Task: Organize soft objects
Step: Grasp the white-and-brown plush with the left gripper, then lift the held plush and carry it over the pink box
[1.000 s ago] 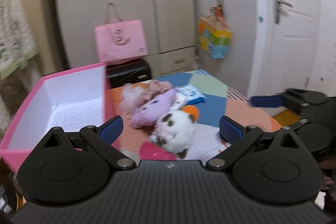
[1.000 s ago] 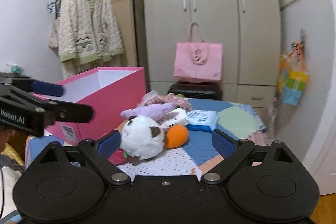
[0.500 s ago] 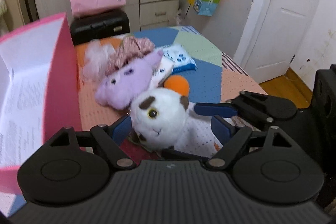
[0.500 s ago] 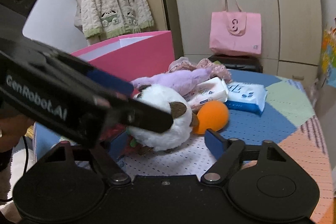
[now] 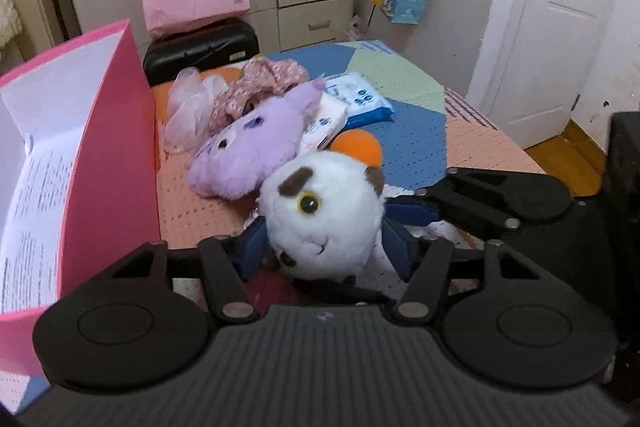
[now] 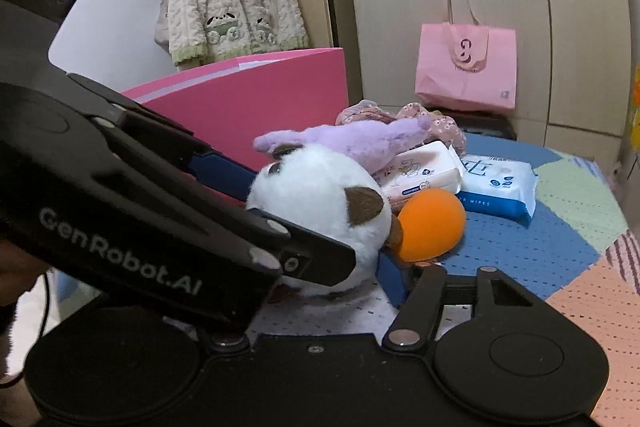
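White plush toy [image 5: 324,215] now sits between both closing tongs [image 5: 326,247].

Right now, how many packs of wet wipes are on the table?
2: a white pack lying against the purple plush, and a blue-edged pack beside it. Others may be hidden under the toys.

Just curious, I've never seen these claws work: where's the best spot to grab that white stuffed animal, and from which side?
Probably the round head of the white stuffed animal, squeezed across its two cheeks from the near table edge. It is the widest, softest part and faces the left gripper, whose closing jaws already flank it. The right gripper is closing on it from the other side.
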`<state>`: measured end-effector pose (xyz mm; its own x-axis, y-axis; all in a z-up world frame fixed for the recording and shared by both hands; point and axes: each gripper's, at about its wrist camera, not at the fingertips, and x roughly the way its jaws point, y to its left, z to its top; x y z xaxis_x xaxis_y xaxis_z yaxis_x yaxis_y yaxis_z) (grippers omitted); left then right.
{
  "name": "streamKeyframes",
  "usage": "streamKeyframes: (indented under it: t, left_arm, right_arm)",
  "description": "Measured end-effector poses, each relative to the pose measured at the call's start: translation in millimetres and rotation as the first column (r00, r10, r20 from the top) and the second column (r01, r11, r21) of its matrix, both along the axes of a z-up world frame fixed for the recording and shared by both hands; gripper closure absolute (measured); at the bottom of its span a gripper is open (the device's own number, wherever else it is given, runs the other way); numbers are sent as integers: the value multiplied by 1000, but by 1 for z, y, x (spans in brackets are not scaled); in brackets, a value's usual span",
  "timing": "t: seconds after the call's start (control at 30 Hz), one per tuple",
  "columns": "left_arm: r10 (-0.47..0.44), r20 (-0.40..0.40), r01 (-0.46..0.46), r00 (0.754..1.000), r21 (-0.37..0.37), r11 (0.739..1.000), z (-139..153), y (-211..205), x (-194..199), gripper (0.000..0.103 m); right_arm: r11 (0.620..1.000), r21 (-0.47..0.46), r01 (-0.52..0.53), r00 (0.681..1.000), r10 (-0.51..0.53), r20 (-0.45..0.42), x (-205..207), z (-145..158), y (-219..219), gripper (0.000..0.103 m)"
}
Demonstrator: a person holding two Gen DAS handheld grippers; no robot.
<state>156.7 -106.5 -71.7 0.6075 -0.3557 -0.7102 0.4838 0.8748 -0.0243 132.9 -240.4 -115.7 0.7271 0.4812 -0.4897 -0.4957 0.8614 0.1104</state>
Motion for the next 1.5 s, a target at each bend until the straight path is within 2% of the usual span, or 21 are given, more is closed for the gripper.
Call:
streamKeyframes:
  t: [0.07, 0.17, 0.37, 0.63, 0.9, 1.37, 1.43, 1.5]
  left_arm:
    - [-12, 4, 12, 1000, -22, 1000, -1, 3, -1, 47]
    - [-52, 59, 54, 997, -34, 998, 2, 3, -13, 48]
    - [-89, 73, 94, 993, -73, 993, 10, 7, -20, 48]
    - [-106, 89, 112, 990, -65, 992, 14, 4, -26, 48]
    - [-92, 74, 97, 993, -64, 993, 25, 6, -28, 48]
    - [-86, 61, 91, 994, -84, 992, 63, 22, -32, 48]
    - [-83, 54, 87, 995, -84, 993, 68, 25, -35, 48]
    - [-69, 24, 71, 997, -87, 994, 71, 28, -37, 48]
  right_arm:
    - [1000, -8, 14, 1000, -14, 9, -4, 3, 0, 41]
    - [999, -28, 39, 998, -37, 47, -15, 8, -1, 41]
    - [993, -99, 59, 993, -49, 108, -31, 21, 3, 41]
    - [988, -130, 85, 987, -66, 145, -42, 27, 4, 41]
    - [988, -130, 89, 985, -68, 161, -47, 34, 9, 41]
    - [989, -121, 81, 982, -59, 178, -54, 72, 21, 41]
    - [990, -123, 74, 984, -52, 173, -56, 78, 25, 41]
    - [991, -118, 63, 990, -47, 132, -56, 85, 28, 41]
